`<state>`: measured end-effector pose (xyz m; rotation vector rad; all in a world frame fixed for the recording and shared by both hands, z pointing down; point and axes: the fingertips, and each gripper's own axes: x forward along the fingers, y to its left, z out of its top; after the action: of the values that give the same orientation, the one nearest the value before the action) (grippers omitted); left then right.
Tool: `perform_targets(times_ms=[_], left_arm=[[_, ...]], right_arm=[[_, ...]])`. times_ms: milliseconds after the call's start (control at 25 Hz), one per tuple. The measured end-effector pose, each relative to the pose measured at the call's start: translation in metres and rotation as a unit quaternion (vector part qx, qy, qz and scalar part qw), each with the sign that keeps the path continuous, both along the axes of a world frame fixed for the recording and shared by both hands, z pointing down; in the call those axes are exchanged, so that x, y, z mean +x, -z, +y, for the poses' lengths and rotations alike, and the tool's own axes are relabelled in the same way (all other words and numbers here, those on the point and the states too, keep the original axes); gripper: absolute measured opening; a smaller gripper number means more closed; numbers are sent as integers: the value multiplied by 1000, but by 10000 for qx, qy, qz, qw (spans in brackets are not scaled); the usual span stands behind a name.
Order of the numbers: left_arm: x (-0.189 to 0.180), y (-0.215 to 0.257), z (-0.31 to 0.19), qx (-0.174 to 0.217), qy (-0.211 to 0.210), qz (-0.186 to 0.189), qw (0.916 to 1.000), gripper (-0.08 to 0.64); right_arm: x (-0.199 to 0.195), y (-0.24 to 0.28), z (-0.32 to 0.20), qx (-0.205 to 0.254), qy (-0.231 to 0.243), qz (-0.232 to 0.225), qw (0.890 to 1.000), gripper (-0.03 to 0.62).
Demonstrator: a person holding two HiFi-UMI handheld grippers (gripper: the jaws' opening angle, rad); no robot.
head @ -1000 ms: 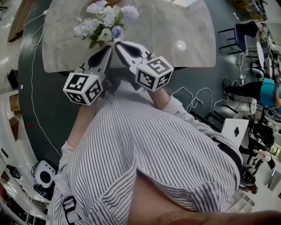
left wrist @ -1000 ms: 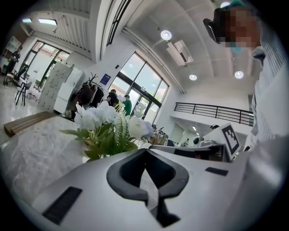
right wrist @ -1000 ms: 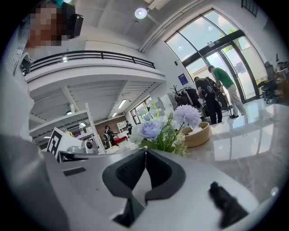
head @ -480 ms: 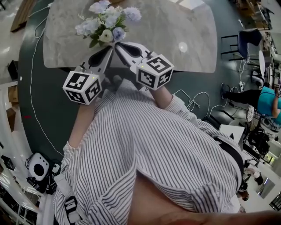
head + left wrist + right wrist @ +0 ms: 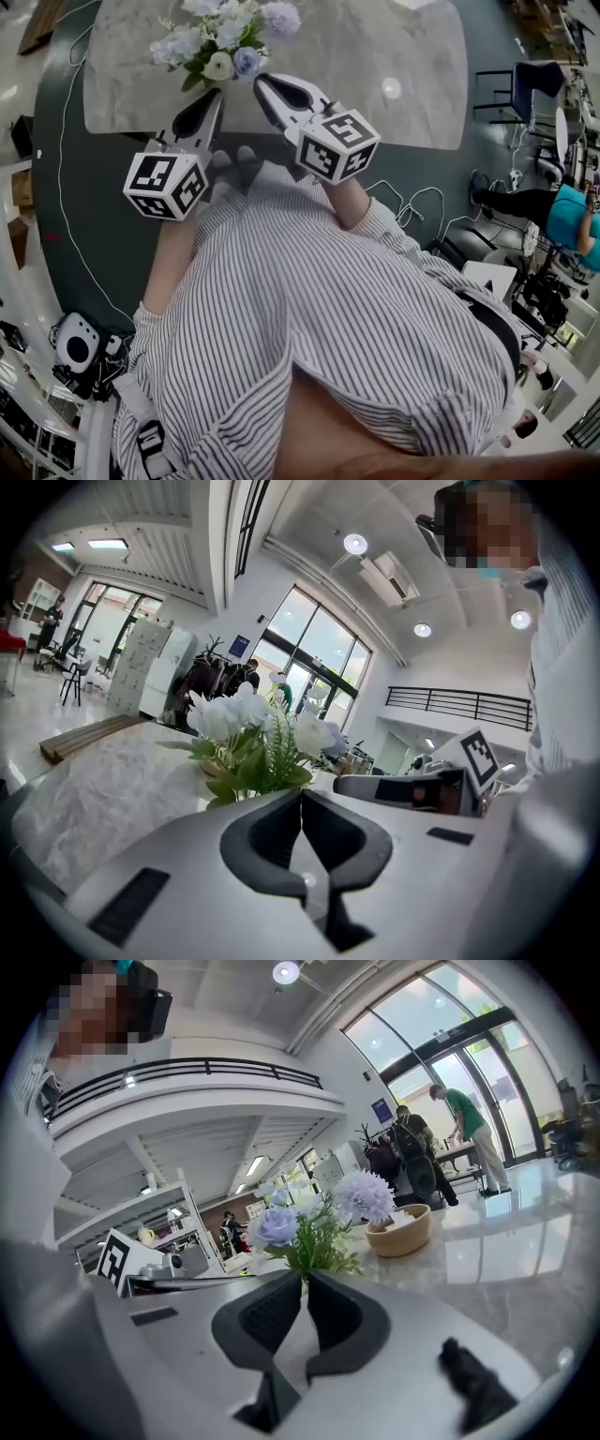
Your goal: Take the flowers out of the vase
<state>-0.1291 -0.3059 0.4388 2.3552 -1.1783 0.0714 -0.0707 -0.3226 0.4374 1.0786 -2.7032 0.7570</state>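
**Marble table (image 5: 394, 47), flowers (image 5: 220, 42) just ahead of two closed grippers**

Pale veined stone fills the top of the head view, above the person's striped shirt (image 5: 328, 309). The flowers stand near the table's front edge: white, pale blue and lilac blooms over green leaves, which hide the vase. The left gripper (image 5: 216, 96) and the right gripper (image 5: 261, 81) point at the bouquet from just short of its leaves. Each has its jaws pressed together on nothing. Each gripper's cube (image 5: 337, 145) bears black-and-white square markers. A small wooden bowl (image 5: 398, 1232) sits behind the flowers.
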Motion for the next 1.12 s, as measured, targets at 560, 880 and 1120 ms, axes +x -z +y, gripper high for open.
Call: perform_targets(times_ms=[560, 880, 1120], left_arm=[[-21, -13, -6, -120, 182, -36, 9998, 172], [-40, -20, -18, -137, 425, -100, 9990, 299], [-43, -20, -30, -75, 370, 24, 9993, 301]], right_arm=[[11, -8, -18, -26, -145, 84, 9999, 178], [9, -10, -27, 72, 101, -8, 9999, 237], [7, -17, -33, 118, 288, 76, 9995, 250]])
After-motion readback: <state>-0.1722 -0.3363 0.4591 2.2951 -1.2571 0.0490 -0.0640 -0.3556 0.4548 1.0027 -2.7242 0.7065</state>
